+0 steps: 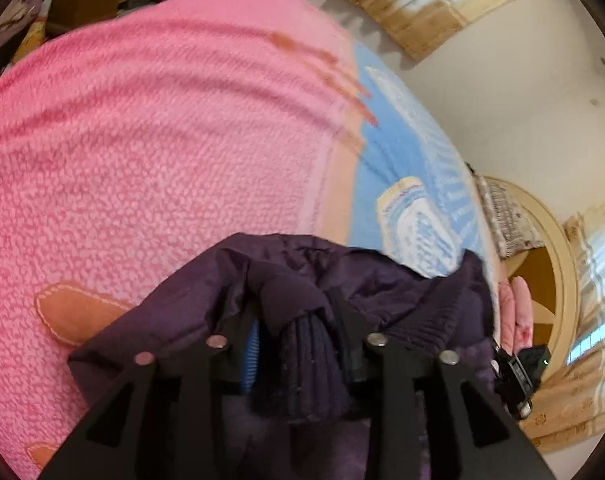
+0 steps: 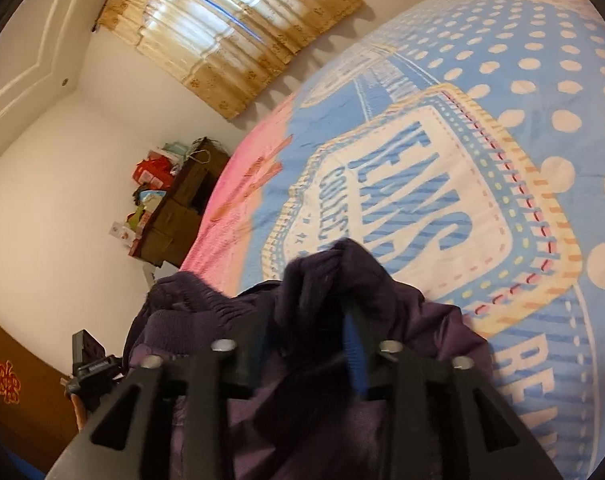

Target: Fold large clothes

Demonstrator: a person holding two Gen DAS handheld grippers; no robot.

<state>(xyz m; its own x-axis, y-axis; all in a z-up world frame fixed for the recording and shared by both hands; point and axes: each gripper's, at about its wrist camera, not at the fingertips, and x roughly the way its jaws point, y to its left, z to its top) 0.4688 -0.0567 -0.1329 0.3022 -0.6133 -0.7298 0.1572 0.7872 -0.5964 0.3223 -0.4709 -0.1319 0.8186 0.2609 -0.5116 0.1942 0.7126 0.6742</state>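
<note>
While both grippers carry the dark purple jacket [image 1: 302, 280] above the bed [image 2: 502, 140], the left gripper [image 1: 298, 320] and right gripper [image 2: 310, 320] look part-open with ribbed cloth bunched between them; folding seems barely begun.

You have a bed [image 2: 542, 80] under a blue dotted sheet [image 2: 482, 32]; a pink fleece blanket [image 1: 142, 140] lies across one part of it

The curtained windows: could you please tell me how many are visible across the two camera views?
2. One window is on the wall beyond the bed; another window is at the right edge of the left view. Others may be hidden.
</note>
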